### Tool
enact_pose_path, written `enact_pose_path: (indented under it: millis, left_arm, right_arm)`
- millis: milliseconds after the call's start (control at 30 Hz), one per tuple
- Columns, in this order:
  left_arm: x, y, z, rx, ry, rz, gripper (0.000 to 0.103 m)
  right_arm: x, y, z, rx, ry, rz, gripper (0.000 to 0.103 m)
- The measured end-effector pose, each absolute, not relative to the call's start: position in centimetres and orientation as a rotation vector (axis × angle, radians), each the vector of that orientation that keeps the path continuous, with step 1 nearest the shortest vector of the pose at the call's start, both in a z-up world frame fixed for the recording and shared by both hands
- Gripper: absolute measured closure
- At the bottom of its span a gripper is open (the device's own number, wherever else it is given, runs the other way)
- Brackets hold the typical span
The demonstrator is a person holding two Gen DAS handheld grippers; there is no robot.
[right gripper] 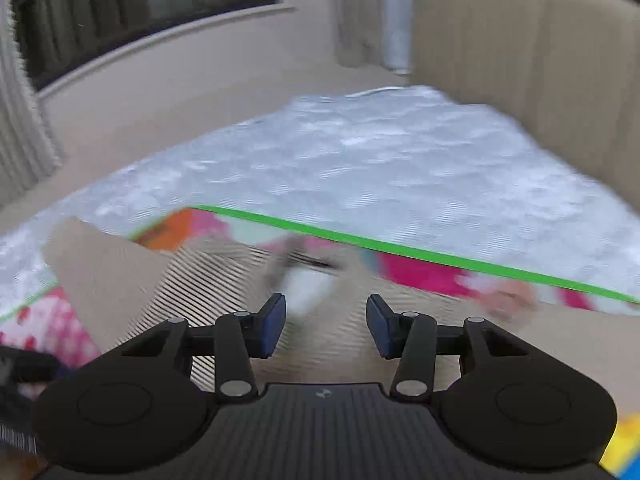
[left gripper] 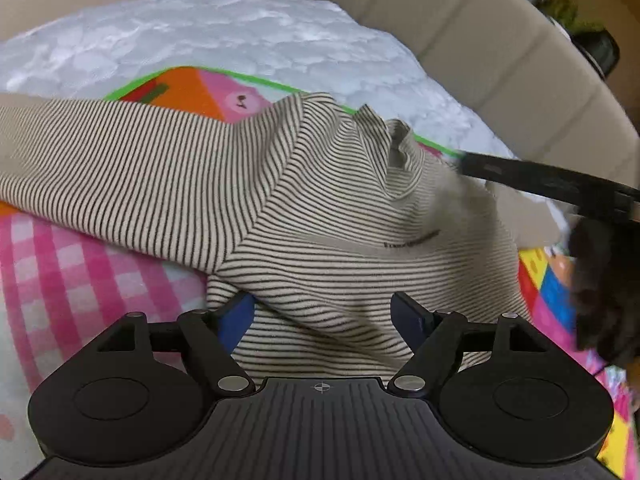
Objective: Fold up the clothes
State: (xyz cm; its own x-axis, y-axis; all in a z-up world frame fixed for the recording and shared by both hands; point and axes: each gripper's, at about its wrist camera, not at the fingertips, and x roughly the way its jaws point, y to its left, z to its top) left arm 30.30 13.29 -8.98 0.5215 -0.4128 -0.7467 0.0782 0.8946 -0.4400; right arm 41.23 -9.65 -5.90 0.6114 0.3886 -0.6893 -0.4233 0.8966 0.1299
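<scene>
bright mat (striped shirt atop)

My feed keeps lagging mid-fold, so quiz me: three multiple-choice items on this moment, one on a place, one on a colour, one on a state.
1. What does the striped shirt lie on?
A. a bare wooden floor
B. a colourful play mat on the bed
C. a metal rack

2. What colour is the mat's border?
A. green
B. black
C. yellow

3. How does the left tool stand?
A. shut on a sock
B. out of view
C. open, fingers either side of the shirt's cloth

Answers: 1 B, the pink-checked mat shows under the shirt, over the pale bedding. 2 A, a bright green stripe edges the mat. 3 C, the blue pads are set wide apart with striped cloth between them.
</scene>
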Motion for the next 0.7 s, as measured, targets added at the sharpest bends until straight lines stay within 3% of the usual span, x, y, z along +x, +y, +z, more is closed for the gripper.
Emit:
enact_pose_path:
  millis: [100,133,167,267,433,533,600,700]
  left_arm:
    - [30.4,13.7,-8.8,-0.409,0.988,-0.314,0.015]
    - [30.4,13.8,-8.7,-0.418,0.988,-0.317,0.013]
    - [30.4,13.9,-8.5,-0.424,0.983,-0.316,0.013]
    - [30.5,14.6,-7.7,-0.447,0.949,-0.299,0.008]
    - [31.2,15.7,-8.5,-0.451,0.959,-0.229,0.005]
    - [31.5,15.7,-9.4,-0.429,0.988,-0.202,0.005]
    - [31.3,15.6,-9.1,-0.420,0.977,-0.205,0.005]
    - [31.4,15.6,-9.1,-0.415,0.978,-0.193,0.004]
  right_arm:
    - [42.3,-5.4,-8.4,-0.156,0.823,0.508,0.059]
    - [42.9,-4.6,-8.9,-0.177,0.826,0.514,0.068]
    - [43.5,-3.9,-9.3,-0.195,0.828,0.520,0.095]
    - [45.4,-3.0,-7.5,-0.180,0.717,0.479,0.097]
    - [48.3,-2.9,-6.3,-0.242,0.681,0.370,0.097]
    - [47.4,-6.2,-5.7,-0.157,0.706,0.334,0.091]
    - [45.4,-9.7,-5.3,-0.103,0.718,0.300,0.075]
    - [43.0,-15.6,-5.6,-0.023,0.747,0.193,0.067]
